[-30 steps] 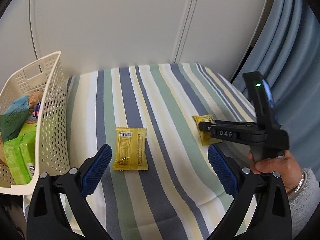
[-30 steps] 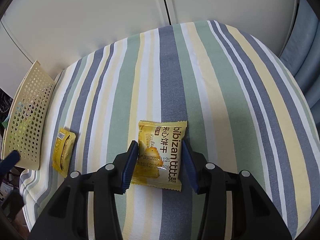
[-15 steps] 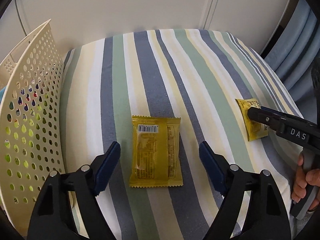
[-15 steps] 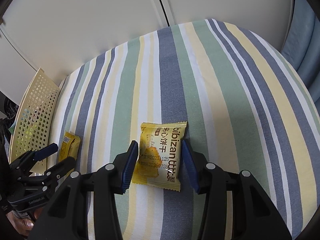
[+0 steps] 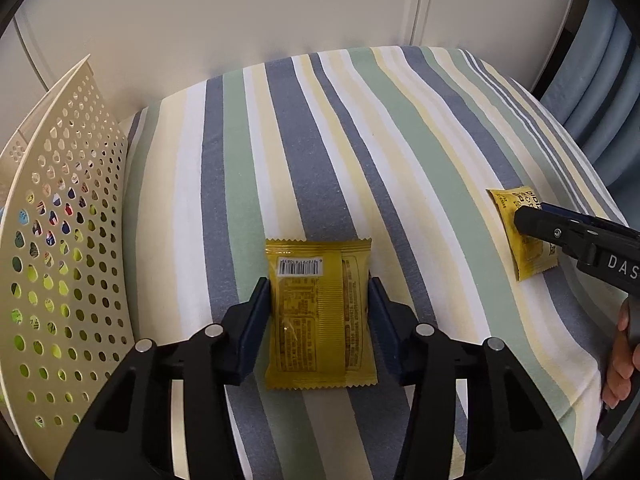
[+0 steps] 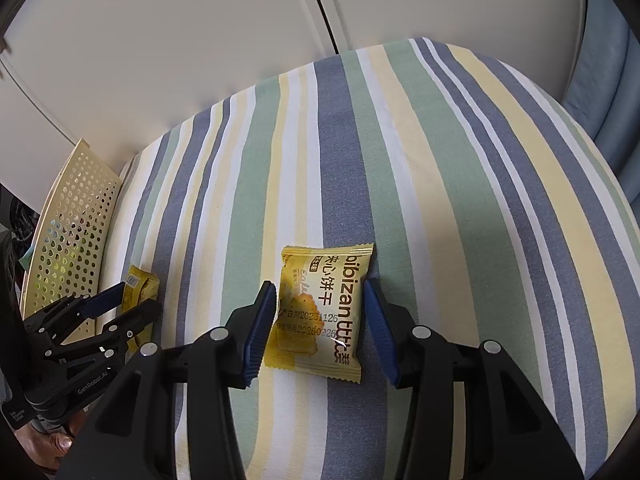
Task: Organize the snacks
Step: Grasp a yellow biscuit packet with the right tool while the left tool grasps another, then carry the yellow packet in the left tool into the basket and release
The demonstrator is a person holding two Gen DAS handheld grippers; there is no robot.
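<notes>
The left gripper (image 5: 318,312) is low over the striped cloth (image 5: 400,128), its fingers touching both sides of a yellow snack pack (image 5: 318,312). The right gripper (image 6: 320,320) squeezes the biscuit pack (image 6: 324,312) the same way. The basket (image 5: 68,240) sits left of the left fingers, its snacks hard to see through the holes.

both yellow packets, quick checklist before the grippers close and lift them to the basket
1. Barcode-side packet between the left gripper fingers: ok, one pad on each long edge.
2. Printed-side packet between the right gripper fingers: ok, though it lies slightly skewed.
3. Firm grip on either packet: cannot tell; the pads sit at the edges and neither wrapper looks pinched.
4. Packets flat on the striped cloth: ok.
5. Grippers apart from each other: ok.
6. Room in the perforated basket: cannot tell; colours show through its holes.
</notes>
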